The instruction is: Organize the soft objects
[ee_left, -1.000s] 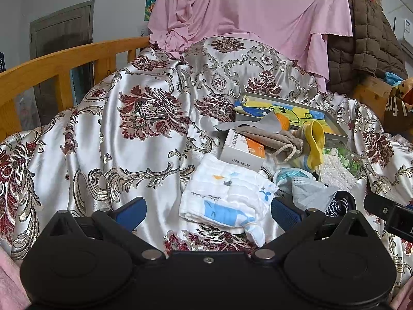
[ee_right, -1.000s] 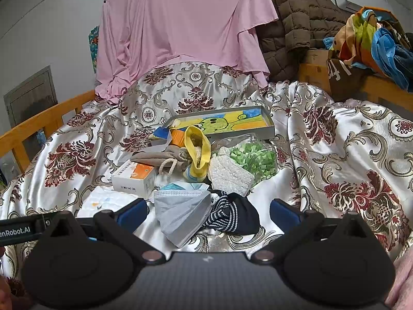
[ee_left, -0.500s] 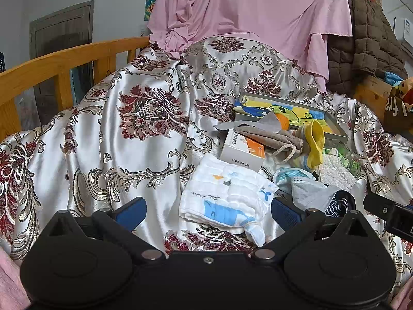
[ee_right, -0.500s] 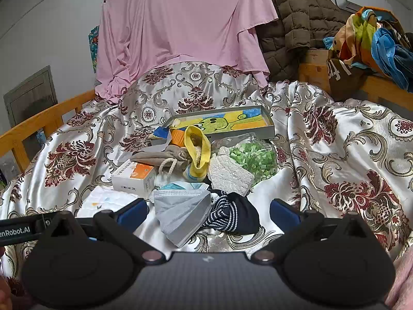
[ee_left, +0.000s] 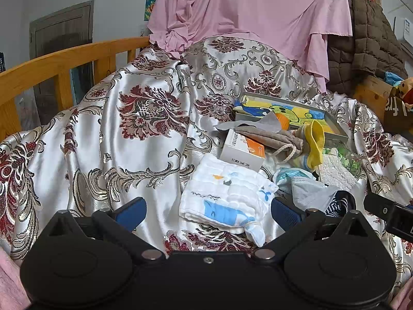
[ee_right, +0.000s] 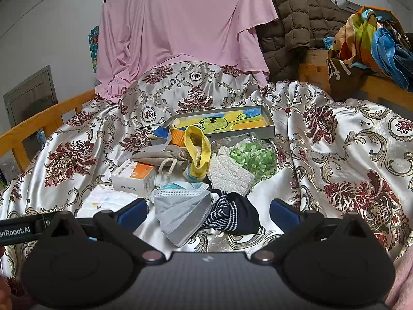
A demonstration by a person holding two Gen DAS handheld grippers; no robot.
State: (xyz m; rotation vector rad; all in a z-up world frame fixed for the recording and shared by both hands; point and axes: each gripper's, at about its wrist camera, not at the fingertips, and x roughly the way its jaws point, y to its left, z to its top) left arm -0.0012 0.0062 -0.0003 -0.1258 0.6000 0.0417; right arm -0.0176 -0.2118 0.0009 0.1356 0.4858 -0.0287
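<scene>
Two grippers hovered wide open and empty: left gripper squarely facing the folded muslin cloth (beside the white box), right gripper facing the grey mask.

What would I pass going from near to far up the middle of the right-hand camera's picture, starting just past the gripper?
Grey face mask → yellow-cuffed sock → shallow tray with the cartoon picture → patterned satin bedspread → pink sheet hanging at the back.
</scene>
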